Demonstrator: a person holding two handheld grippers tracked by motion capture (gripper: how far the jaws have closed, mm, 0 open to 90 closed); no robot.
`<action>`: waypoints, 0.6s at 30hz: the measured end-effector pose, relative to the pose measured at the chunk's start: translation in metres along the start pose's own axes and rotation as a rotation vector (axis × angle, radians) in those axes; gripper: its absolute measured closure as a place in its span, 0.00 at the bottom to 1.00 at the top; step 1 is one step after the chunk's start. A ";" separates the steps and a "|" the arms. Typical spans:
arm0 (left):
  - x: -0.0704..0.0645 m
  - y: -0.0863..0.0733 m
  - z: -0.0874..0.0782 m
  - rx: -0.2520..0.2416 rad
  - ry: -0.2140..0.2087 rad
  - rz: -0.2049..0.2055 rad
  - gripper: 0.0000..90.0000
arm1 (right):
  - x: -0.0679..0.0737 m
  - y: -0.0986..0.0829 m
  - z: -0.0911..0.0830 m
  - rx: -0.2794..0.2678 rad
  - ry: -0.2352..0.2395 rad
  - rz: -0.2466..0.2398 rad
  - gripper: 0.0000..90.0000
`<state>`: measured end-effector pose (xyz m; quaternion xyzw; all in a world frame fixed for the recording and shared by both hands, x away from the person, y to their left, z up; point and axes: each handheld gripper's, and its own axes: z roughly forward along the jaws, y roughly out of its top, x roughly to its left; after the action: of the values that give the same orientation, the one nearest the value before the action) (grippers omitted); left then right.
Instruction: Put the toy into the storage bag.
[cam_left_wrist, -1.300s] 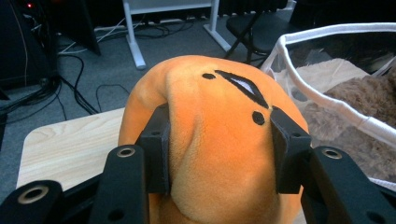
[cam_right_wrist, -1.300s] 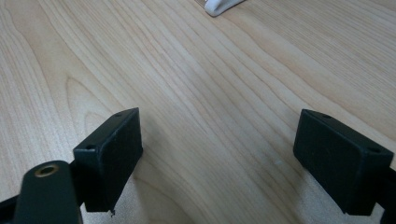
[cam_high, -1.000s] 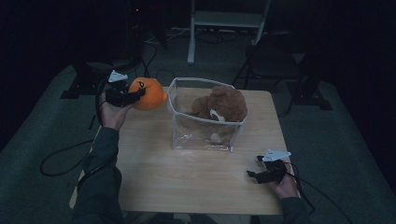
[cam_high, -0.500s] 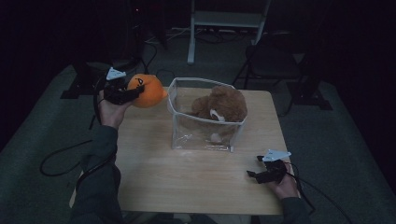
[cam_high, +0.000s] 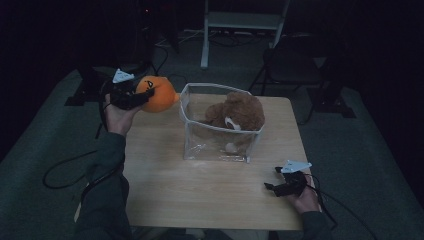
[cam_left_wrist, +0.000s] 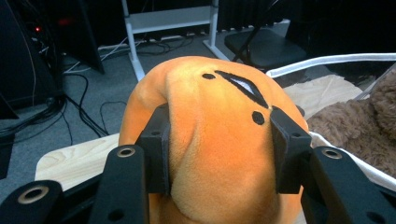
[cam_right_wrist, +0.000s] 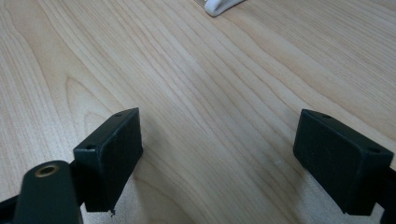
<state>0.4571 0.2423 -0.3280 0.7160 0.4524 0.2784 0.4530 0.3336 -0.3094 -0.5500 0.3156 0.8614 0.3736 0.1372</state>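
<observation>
The left gripper (cam_high: 131, 96) fingers clamp the orange plush (cam_high: 158, 94) beside the clear bin (cam_high: 220, 131), probably to drop it in; the right gripper (cam_high: 281, 186) rests spread open on the counter (cam_high: 200, 190)

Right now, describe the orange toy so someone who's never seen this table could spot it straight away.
Find the wooden table with the clear bin in its middle. Off the bin's far left corner, the left claw is clamped on a round orange plush toy held in the air. It is bright orange with black markings, unlike the brown teddy bear inside the bin.
</observation>
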 end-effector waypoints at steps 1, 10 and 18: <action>0.000 0.001 -0.001 -0.002 -0.001 0.001 0.57 | 0.000 0.000 0.000 0.000 0.000 0.000 0.17; -0.001 0.006 -0.001 -0.006 0.001 0.012 0.57 | 0.000 0.000 0.000 0.000 0.000 0.000 0.17; -0.004 0.012 -0.002 -0.016 -0.001 0.017 0.57 | 0.000 0.000 0.000 0.000 0.000 0.001 0.17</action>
<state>0.4580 0.2372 -0.3164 0.7162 0.4440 0.2854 0.4566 0.3336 -0.3093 -0.5500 0.3162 0.8611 0.3738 0.1372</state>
